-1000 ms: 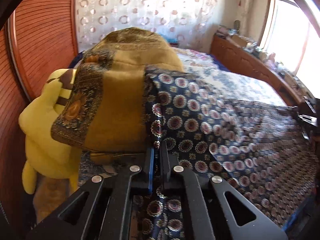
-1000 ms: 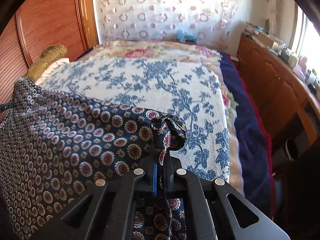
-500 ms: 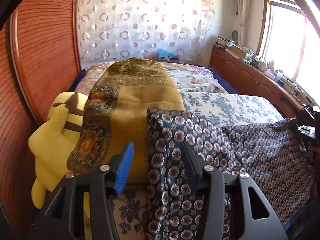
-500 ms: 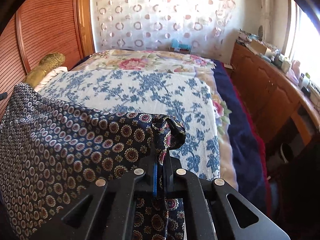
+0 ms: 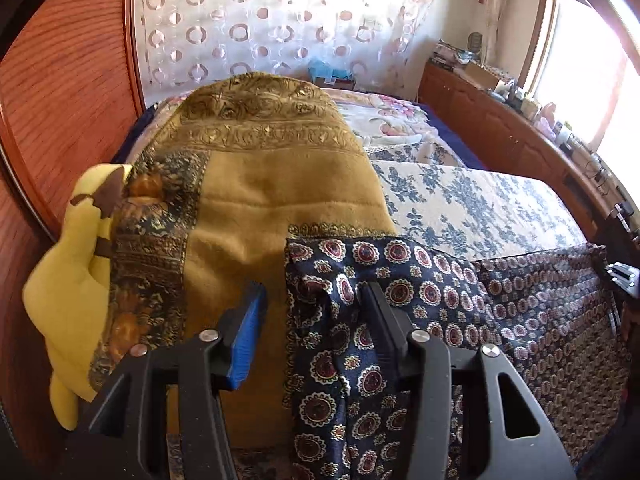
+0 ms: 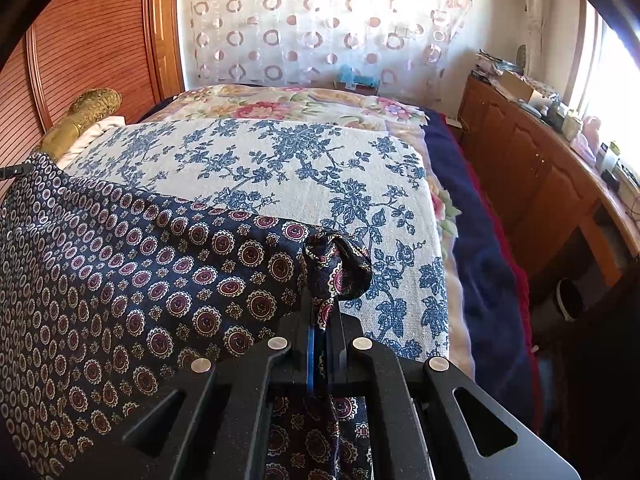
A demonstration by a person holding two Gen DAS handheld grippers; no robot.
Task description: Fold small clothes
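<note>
**Navy medallion cloth: one corner pinched, one corner loose**

Navy silk-like fabric printed with round maroon and cream medallions is the one garment [image 6: 132,280] you are handling, and it stretches across the near edge of the bed between your two tools. In the right wrist view it spreads from the left edge toward the centre, slightly slack, with its top hem sagging in a shallow curve over the blue-and-white floral spread [image 6: 280,172]. Its right corner is bunched into a small knot-like curl that pokes out above your right gripper [image 6: 322,320], whose fingers are pressed tight together on that bunch.

In the left wrist view the same garment [image 5: 500,304] hangs down over the near side. Your left gripper [image 5: 310,308] stands wide apart, one blue-padded finger [image 5: 246,332] clear of the fabric on the left, the other finger against or behind a draped fold on the right; it clamps nothing.

Count what surrounds you: one garment, two grippers, one mustard-gold blanket [image 5: 256,200] heaped far left of the cloth, one yellow plush toy [image 5: 68,280] beside that heap against the wooden wall panel, and one long wooden cabinet [image 5: 520,148] along the right.
</note>
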